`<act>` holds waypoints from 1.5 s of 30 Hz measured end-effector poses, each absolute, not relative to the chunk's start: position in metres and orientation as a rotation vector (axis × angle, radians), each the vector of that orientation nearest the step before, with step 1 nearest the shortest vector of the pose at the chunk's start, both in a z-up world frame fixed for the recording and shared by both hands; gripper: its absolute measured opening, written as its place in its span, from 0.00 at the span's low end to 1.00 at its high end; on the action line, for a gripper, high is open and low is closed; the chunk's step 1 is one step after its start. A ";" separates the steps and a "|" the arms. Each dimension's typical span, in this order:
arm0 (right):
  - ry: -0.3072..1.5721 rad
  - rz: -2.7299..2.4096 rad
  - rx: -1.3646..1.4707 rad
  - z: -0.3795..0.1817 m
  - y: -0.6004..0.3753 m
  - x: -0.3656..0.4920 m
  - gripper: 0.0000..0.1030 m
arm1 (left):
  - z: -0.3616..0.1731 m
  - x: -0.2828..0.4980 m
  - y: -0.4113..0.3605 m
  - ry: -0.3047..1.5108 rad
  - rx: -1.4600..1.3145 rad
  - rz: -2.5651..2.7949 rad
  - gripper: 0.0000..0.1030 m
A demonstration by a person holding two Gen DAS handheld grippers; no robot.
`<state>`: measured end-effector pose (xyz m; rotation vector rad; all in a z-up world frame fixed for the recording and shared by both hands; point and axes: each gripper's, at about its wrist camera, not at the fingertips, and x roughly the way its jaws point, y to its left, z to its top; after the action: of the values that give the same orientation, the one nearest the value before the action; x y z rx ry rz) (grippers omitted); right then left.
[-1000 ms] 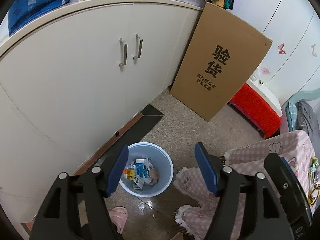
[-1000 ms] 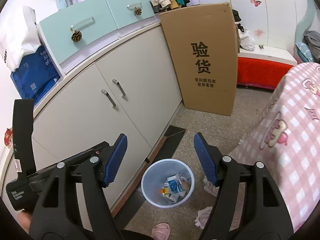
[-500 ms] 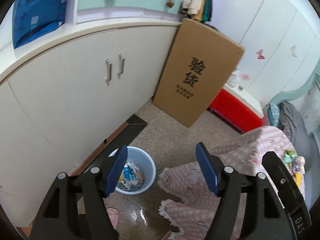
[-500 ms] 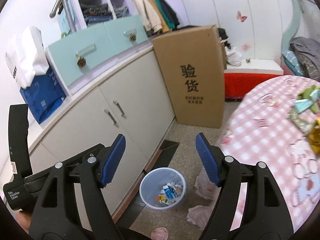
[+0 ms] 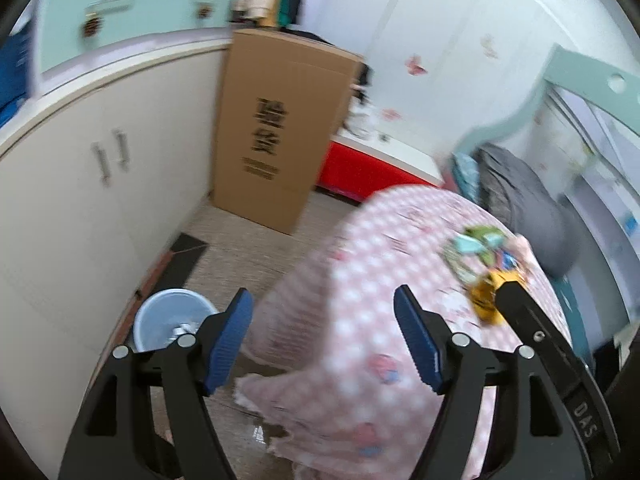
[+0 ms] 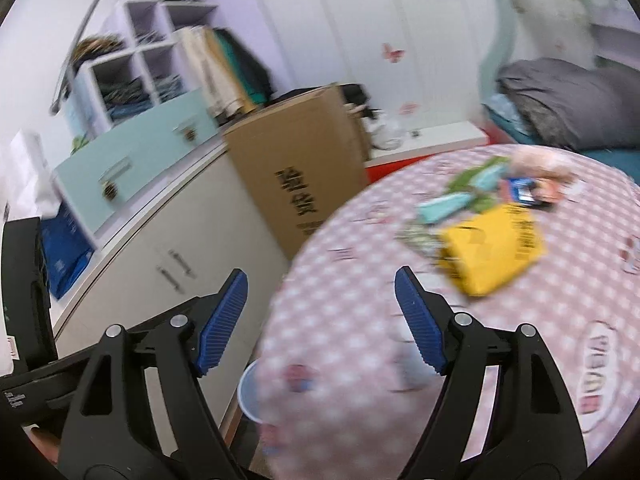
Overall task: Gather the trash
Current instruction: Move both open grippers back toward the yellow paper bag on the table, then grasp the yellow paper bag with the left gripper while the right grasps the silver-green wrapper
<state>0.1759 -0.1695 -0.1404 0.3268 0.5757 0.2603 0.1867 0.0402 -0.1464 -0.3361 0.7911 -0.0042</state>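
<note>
**Both grippers empty, trash waiting on the far side of the tabletop**

The round table under its pink checked cloth (image 6: 460, 320) fills most of what I see. Beside it on the floor, below the tabletop's left edge, stands the pale blue waste bin (image 5: 168, 316), partly hidden by my left finger; something lies inside, too blurred to name. The trash sits in a loose heap toward the tabletop's far right edge: a yellow packet (image 6: 494, 254) nearest me, then teal and green wrappers (image 6: 460, 196) and a dark blue packet (image 6: 520, 192) behind it.

My right gripper (image 6: 320, 322) has just been spreading its jaws, with nothing between them. My left gripper (image 5: 324, 344) is also spread wide and empty.

The risks I see: the picture is smeared, so I could misjudge the reach and pinch the cloth with the yellow packet, dragging the heap. The wrappers overlap, so lifting one may scatter the others off the edge.
</note>
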 end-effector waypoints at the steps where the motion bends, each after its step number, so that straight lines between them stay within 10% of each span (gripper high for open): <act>1: 0.576 0.241 0.338 -0.143 -0.182 0.175 0.73 | -0.147 0.190 0.025 0.798 -0.325 -0.034 0.70; 35: 0.591 0.053 0.536 -0.187 -0.354 0.209 0.75 | -0.200 0.299 -0.165 0.866 -0.230 -0.444 0.69; 40: 0.598 0.056 0.534 -0.186 -0.350 0.210 0.75 | -0.202 0.302 -0.167 0.885 -0.262 -0.511 0.24; 45: 0.577 0.067 0.523 -0.175 -0.343 0.207 0.75 | -0.188 0.290 -0.160 0.844 -0.332 -0.606 0.02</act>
<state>0.2066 -0.3429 -0.1754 0.5226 0.5766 0.0672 0.2897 -0.1601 -0.1881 -0.3315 0.8445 -0.6063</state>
